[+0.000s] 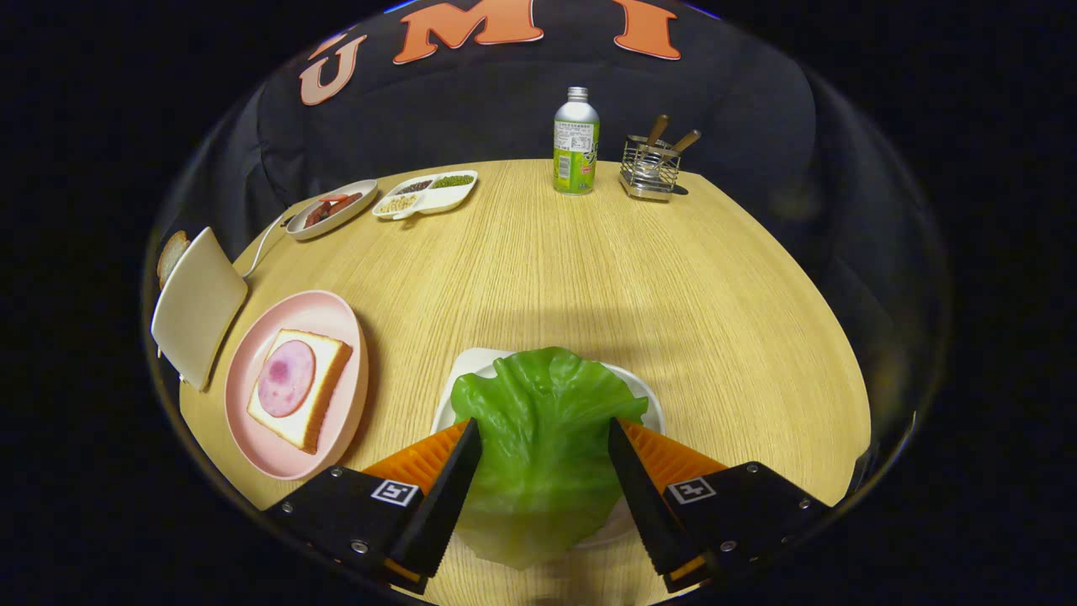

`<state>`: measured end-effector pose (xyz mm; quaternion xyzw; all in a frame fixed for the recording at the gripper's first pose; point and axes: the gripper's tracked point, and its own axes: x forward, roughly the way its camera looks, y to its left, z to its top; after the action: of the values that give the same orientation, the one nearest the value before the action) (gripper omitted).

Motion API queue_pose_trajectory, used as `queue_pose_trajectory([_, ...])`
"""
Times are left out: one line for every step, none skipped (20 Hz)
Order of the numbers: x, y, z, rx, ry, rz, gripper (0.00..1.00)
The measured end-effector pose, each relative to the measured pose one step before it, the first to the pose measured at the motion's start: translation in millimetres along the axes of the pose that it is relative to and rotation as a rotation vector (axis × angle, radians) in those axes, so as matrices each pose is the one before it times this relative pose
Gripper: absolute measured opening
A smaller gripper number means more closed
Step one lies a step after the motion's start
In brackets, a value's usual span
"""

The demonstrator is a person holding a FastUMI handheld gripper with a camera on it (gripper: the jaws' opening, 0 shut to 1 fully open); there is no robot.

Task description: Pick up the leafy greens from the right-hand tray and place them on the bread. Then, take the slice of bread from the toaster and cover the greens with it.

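At the desk's left edge the toaster [198,307] holds the covering slice [172,255], the pink plate [296,383] beside it presents ham-topped bread [299,387], and toward the near edge the gripper [545,433] stands part-open astride the leafy greens [543,438] on their white tray [471,366], contact unconfirmed.

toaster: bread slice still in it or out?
In. A bread slice sticks out behind the toaster; the gripper straddles the lettuce leaf.

The table [589,278] is being lit brightly from above; straight lines are being bent near the edges.
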<state>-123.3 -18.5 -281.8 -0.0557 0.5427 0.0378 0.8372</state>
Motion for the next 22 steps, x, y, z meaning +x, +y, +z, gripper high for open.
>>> queue_pose_trajectory([-0.34, 0.53, 2.49, -0.00549, -0.01064, -0.00103, 0.91])
queue_pose_trajectory([1.07, 1.57, -0.93, -0.00221, 0.00521, 0.00404, 0.89])
queue_pose_trajectory([-0.30, 2.78, -0.84, 0.00902, 0.00274, 0.00839, 0.88])
queue_pose_trajectory([0.28, 0.40, 1.15, 0.00325, -0.00420, -0.00150, 0.83])
queue_pose_trajectory([-0.17, -0.13, -1.04, -0.00431, -0.00083, 0.00217, 0.78])
queue_pose_trajectory([0.50, 2.14, 0.62, -0.00762, -0.00601, 0.00337, 0.71])
queue_pose_trajectory([-0.78, 2.01, 0.37, -0.00801, -0.00541, 0.00213, 0.66])
queue_pose_trajectory([-0.19, 2.78, 0.53, -0.00943, -0.00656, 0.00356, 0.56])
queue_pose_trajectory([0.24, 3.26, 0.17, -0.01158, -0.00739, 0.00484, 0.47])
queue_pose_trajectory([-0.37, 2.66, 0.71, -0.01170, -0.00674, 0.00422, 0.33])
queue_pose_trajectory([0.11, 1.79, 0.49, -0.00937, -0.00805, 0.00457, 0.28])
queue_pose_trajectory([-0.34, 1.26, 0.72, -0.00309, -0.00745, 0.00516, 0.20])
queue_pose_trajectory([0.85, -0.70, 0.59, 0.00855, -0.00551, 0.00001, 0.16])
queue_pose_trajectory([0.46, 0.23, 0.63, 0.02120, -0.00157, 0.00658, 0.09])
queue_pose_trajectory([-0.36, 0.16, 0.37, 0.02534, -0.00087, 0.00670, 0.06])
queue_pose_trajectory([-0.11, 0.06, 1.63, 0.01853, -0.00795, 0.00948, 0.04])
queue_pose_trajectory([-1.44, 0.55, 2.48, 0.01580, -0.01152, 0.01045, 0.03])
queue_pose_trajectory([-3.71, 4.59, 2.63, 0.00845, -0.01075, 0.02276, 0.02])
queue_pose_trajectory([-0.82, 0.79, 5.11, 0.00036, -0.02472, 0.00446, 0.01])
queue_pose_trajectory([-0.85, 0.20, 4.01, -0.00916, -0.01550, -0.00138, 0.01])
queue_pose_trajectory([-2.35, -0.21, 2.82, -0.00435, -0.01231, -0.00107, 0.01])
queue_pose_trajectory([-1.76, 1.60, 4.21, 0.00402, -0.01051, 0.00623, 0.01])
